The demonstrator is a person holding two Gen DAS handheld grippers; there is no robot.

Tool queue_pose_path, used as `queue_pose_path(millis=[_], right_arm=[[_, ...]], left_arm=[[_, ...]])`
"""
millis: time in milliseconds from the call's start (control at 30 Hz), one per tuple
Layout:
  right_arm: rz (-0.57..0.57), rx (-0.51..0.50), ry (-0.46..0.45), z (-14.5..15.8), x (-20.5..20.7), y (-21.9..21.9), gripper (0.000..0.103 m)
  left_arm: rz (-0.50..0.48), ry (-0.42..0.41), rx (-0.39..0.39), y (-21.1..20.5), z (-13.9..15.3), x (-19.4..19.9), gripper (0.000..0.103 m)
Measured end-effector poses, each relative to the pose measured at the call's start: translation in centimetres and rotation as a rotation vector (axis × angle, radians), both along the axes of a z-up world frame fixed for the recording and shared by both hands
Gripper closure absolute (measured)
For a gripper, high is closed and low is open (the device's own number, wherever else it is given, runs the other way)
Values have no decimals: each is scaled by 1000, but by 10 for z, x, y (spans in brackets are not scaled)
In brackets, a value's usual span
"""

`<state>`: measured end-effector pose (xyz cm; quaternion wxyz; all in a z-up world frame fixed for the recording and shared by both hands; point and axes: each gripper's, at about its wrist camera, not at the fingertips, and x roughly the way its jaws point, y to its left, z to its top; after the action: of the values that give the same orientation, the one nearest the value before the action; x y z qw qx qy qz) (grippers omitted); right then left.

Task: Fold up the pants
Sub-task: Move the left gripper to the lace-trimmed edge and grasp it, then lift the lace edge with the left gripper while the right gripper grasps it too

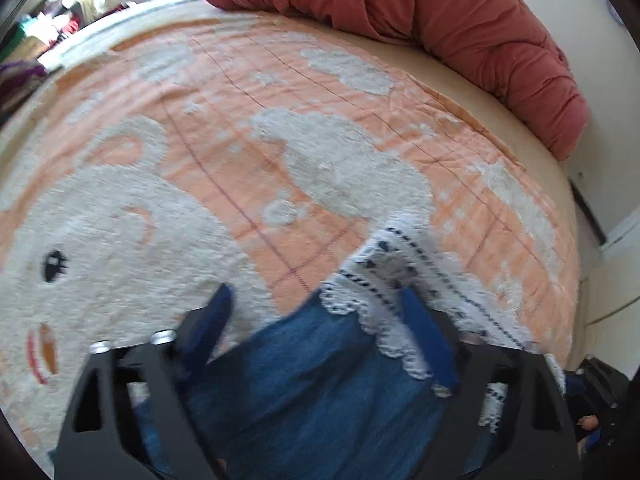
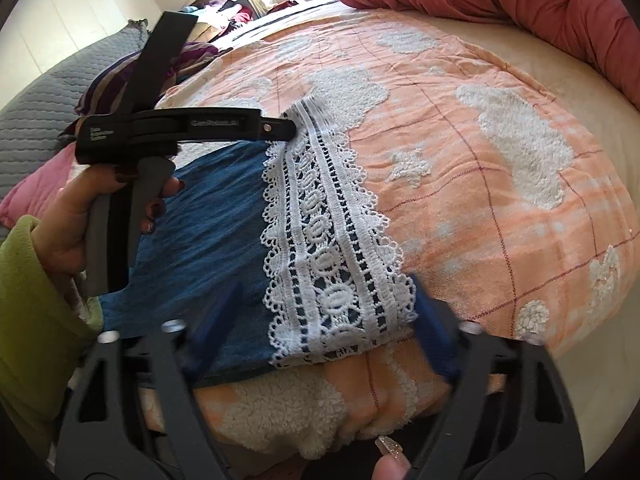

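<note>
Blue pants with a wide white lace hem lie flat on an orange and white blanket. My right gripper is open and straddles the near end of the lace hem, one blue finger on each side, pads apart from the cloth. A hand in a green sleeve holds my left gripper at the far corner of the hem. In the left wrist view, the left gripper is open over the blue pants. The lace hem lies by its right finger.
A rolled red duvet lies along the back of the bed. Grey and pink pillows and striped purple clothing sit at the left. The blanket's near edge folds over the bed's front. A cluttered room lies beyond.
</note>
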<state>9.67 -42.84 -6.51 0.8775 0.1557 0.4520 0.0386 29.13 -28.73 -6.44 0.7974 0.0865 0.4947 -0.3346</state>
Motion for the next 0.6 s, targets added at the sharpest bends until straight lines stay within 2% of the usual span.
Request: queue_pose_path(millis=[33, 67, 100, 133, 333, 400, 467, 500, 600], right_arm=[[-1, 7, -6, 1, 0, -1, 49], [5, 20, -11, 1, -1, -2, 58], [13, 36, -16, 1, -1, -2, 61], [18, 41, -19, 1, -1, -1, 61], [25, 71, -4, -5, 9, 0, 56], [27, 80, -16, -4, 9, 0, 63], [25, 92, -25, -3, 9, -1, 66], [24, 101, -29, -3, 8, -2, 69], [19, 112, -43, -2, 6, -4, 73]], left_arm=[[-4, 14, -12, 0, -2, 0, 37], [-12, 16, -19, -1, -2, -1, 42], [-34, 29, -39, -2, -2, -2, 55], [-46, 35, -45, -2, -2, -4, 60], [-65, 31, -40, -6, -3, -3, 54], [-59, 42, -52, -6, -4, -2, 54], [-47, 64, -70, -4, -4, -1, 59], [-48, 75, -78, -5, -3, -1, 68], [-52, 56, -58, -8, 0, -6, 80]])
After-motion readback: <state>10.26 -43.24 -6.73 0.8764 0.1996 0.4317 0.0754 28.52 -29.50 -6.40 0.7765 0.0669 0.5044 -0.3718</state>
